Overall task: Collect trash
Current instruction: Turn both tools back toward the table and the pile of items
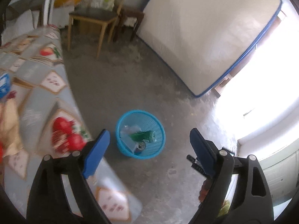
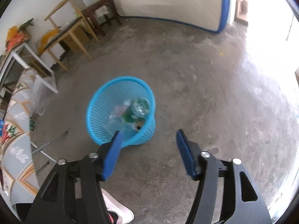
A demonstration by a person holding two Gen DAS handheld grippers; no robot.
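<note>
The left gripper [image 1: 149,138] points down at the floor with its blue pads spread wide and nothing between them; the right gripper [image 2: 148,140] likewise stands released, its pads parted over bare concrete and holding nothing. Just ahead of the left gripper, between the lines of its two fingers, stands the blue mesh basket [image 1: 119,130] on the grey concrete floor [image 1: 149,74]; in the right wrist view the same basket sits ahead and slightly left, its near wall partly behind the left-hand pad [image 2: 112,155]. Inside the basket lie a green bottle [image 2: 138,108], clear plastic wrapping [image 1: 129,130] and a small can [image 1: 141,145], blurred in both views. To the left of the left gripper runs a table covered with a fruit-patterned cloth [image 1: 37,78]. Farther ahead stand a wooden chair [image 1: 93,16] and a dark stool [image 1: 130,16], and to the right of them a white mattress with blue edging [image 1: 205,33] leans upright. Beneath the right gripper, at the bottom edge, shows the toe of a white shoe [image 2: 119,209].
</note>
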